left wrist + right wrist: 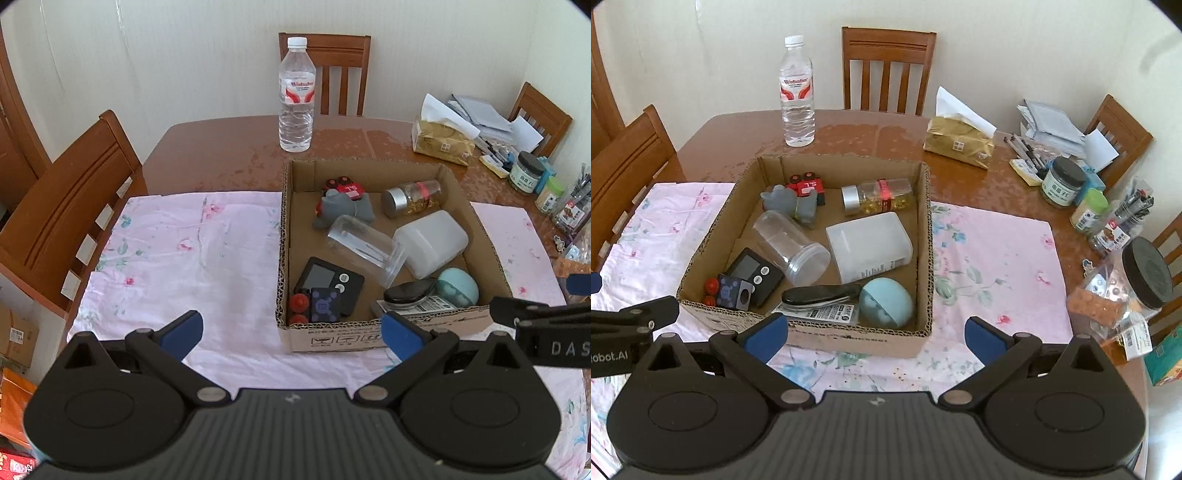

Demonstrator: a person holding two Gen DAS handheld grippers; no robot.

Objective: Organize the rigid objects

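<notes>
A cardboard box sits on a pink floral cloth. It holds a clear jar, a white container, a pill bottle, a grey toy, a black timer, a teal ball and a black-lidded jar. A water bottle stands upright behind the box. My right gripper hovers open and empty over the box's near wall. My left gripper is open and empty at the box's near left corner.
Wooden chairs surround the brown table. A gold tissue pack, papers, jars and a black-lidded snack jar crowd the right side. The pink cloth stretches left of the box.
</notes>
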